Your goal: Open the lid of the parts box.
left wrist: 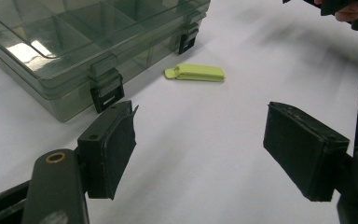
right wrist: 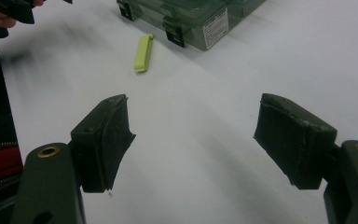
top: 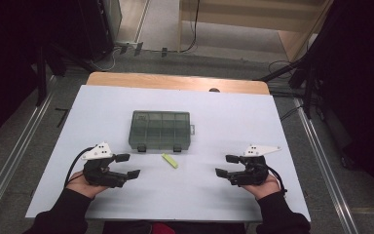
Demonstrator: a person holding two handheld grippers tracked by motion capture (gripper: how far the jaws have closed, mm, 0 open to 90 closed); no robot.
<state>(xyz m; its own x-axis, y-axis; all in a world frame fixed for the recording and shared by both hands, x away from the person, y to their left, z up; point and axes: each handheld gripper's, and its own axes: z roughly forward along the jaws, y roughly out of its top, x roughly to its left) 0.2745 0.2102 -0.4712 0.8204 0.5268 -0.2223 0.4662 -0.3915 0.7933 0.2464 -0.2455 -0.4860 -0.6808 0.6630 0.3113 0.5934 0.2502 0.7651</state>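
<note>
**Both grippers spread, clip lying free**

Left gripper (top: 130, 165) and right gripper (top: 226, 165) rest low over the white counter (top: 224, 122), jaws wide apart — nothing held in either. The yellow-green clip (top: 170, 160) lies flat on the counter between them, just in front of the closed grey compartment box (top: 160, 129), near its latches — not touching it. Each gripper sits well apart from the clip.
</note>
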